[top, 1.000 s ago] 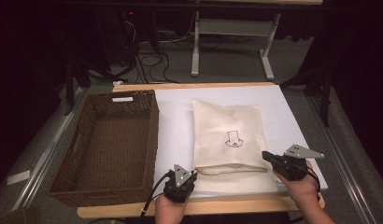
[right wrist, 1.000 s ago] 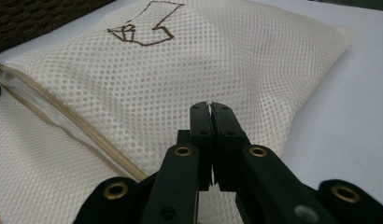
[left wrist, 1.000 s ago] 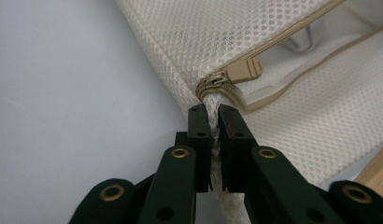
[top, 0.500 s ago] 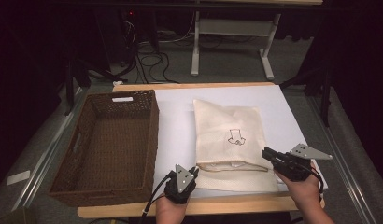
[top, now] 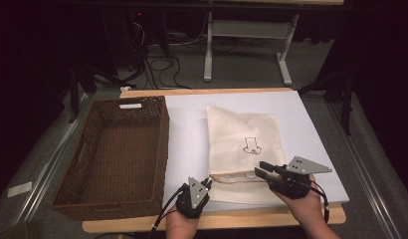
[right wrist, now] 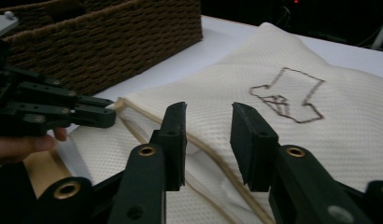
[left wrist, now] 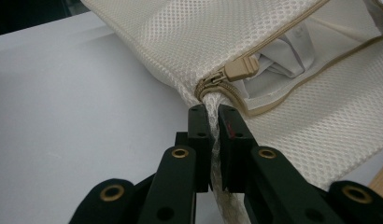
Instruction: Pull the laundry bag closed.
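Observation:
A cream mesh zip bag [top: 244, 144] with a small dark printed outline [top: 252, 145] lies flat on the white board [top: 187, 129]. My left gripper [top: 207, 182] [left wrist: 214, 114] is shut on the bag's near left corner, just below the end of the zipper. The tan zipper pull [left wrist: 238, 70] sits at that end, and the mouth gapes with white cloth [left wrist: 278, 60] inside. My right gripper [top: 259, 169] [right wrist: 208, 116] is open over the bag's near open edge, its jaws straddling the tan zip seam [right wrist: 208, 149] without touching it.
A brown wicker basket [top: 157, 149] stands to the left of the bag, close beside my left gripper [right wrist: 94, 114]. The board's wooden front edge [top: 232, 221] runs under both hands. Beyond the table are desk legs and cables on the floor.
My right gripper has slid left along the bag's near edge, toward the left gripper. The left gripper stays shut on the corner in the same spot.

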Available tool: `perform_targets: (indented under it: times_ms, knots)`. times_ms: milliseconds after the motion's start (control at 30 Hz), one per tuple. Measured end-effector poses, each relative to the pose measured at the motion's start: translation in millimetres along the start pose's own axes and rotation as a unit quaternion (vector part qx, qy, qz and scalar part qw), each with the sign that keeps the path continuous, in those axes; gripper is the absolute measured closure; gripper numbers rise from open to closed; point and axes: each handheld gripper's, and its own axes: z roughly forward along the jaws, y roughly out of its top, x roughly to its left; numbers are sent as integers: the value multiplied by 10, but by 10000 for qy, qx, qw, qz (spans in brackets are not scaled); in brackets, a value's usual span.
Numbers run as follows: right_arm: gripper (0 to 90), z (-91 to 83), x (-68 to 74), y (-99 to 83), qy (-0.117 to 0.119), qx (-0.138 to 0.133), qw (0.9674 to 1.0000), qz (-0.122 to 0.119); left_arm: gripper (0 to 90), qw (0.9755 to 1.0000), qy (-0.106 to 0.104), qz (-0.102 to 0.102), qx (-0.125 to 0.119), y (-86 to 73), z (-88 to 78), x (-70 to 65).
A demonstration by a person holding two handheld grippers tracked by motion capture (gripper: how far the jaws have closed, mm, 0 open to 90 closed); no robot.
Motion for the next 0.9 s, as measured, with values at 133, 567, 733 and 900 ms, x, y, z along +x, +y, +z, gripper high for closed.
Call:
perform_targets:
  times_ms: [133, 567, 733, 900]
  knots:
    - [675, 90, 106, 10, 176, 64, 9998, 9, 844, 10000, 8, 13, 9, -7, -4, -4]
    - [692, 520, 429, -2, 627, 437, 9968, -249, 844, 10000, 37, 64, 36, -28, 2, -43]
    - [695, 640, 480, -34, 704, 555, 9958, -184, 844, 10000, 49, 77, 16, -26, 1, -57]
    - [700, 718, 511, -54, 775, 601, 9951, -148, 844, 9999, 60, 111, 7, -27, -3, -74]
